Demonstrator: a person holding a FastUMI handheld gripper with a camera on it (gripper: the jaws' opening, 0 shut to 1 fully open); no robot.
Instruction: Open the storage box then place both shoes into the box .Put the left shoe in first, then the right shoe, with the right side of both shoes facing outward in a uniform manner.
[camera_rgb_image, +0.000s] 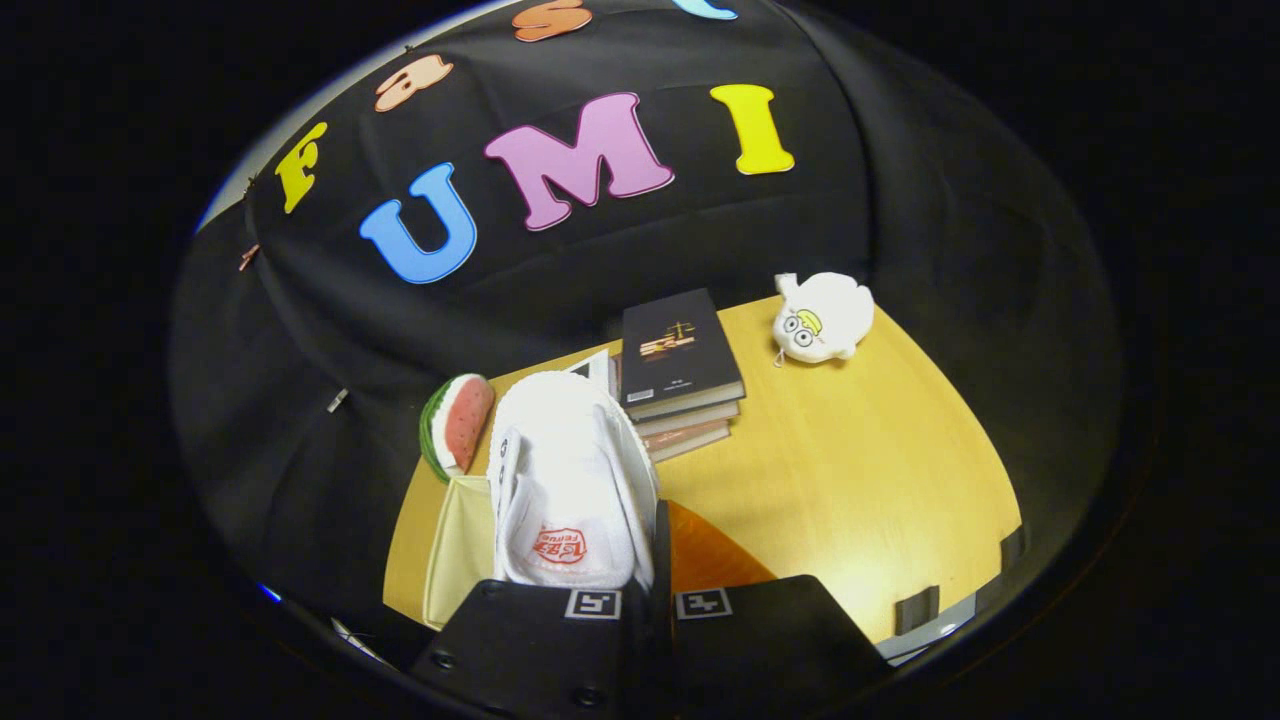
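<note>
A white shoe (570, 470) with a red logo on its insole hangs from my gripper (650, 585), toe pointing away from me. The fingers are closed on the shoe's right side wall near the heel. Below the shoe I see the storage box (452, 545), cream on its left wall, with an orange part (705, 555) showing to the right of the shoe. The shoe is held over the box and hides most of the opening. Whether another shoe lies inside is hidden.
The box stands on a yellow wooden table (860, 470). Beyond the shoe lies a stack of books (680, 370). A watermelon-slice toy (458, 420) sits left of the shoe, and a white plush toy (822, 318) at the table's far side.
</note>
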